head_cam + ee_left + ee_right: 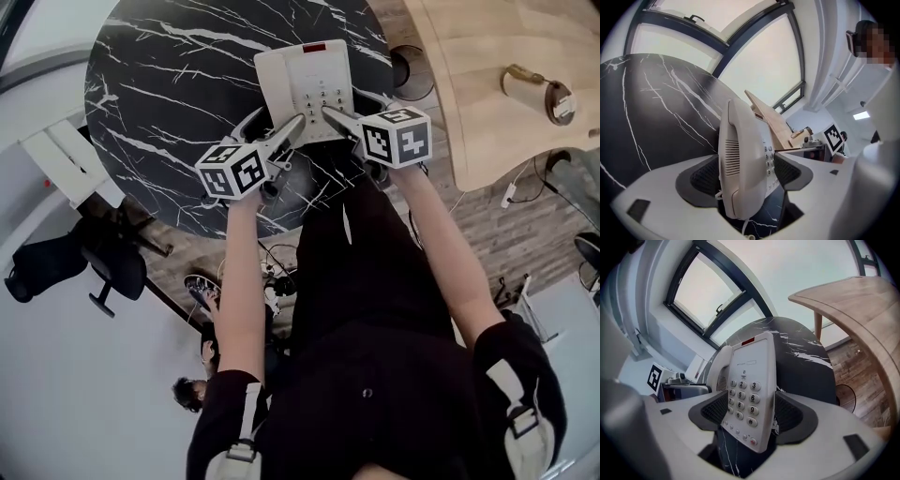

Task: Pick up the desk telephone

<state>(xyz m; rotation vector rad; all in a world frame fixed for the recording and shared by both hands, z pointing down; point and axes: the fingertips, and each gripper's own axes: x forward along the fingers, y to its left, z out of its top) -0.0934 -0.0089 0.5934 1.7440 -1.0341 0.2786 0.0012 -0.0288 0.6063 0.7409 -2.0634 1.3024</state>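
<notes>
A white desk telephone (305, 80) lies flat on the round black marble table (169, 103), keypad up and handset along its left side. My left gripper (272, 122) stands open at the phone's near left corner. In the left gripper view the handset side of the telephone (740, 159) sits between the dark pads (705, 176) of that gripper (745, 173). My right gripper (354, 105) stands open at the near right corner. In the right gripper view the keypad half of the telephone (750, 390) lies inside that gripper (752, 413). I see no firm squeeze from either pair of pads.
A pale wooden table (487, 94) with a small roll (534, 94) on it stands close at the right of the marble one. A black office chair (94, 262) stands on the floor at the left. Windows fill the wall behind the marble table (801, 371).
</notes>
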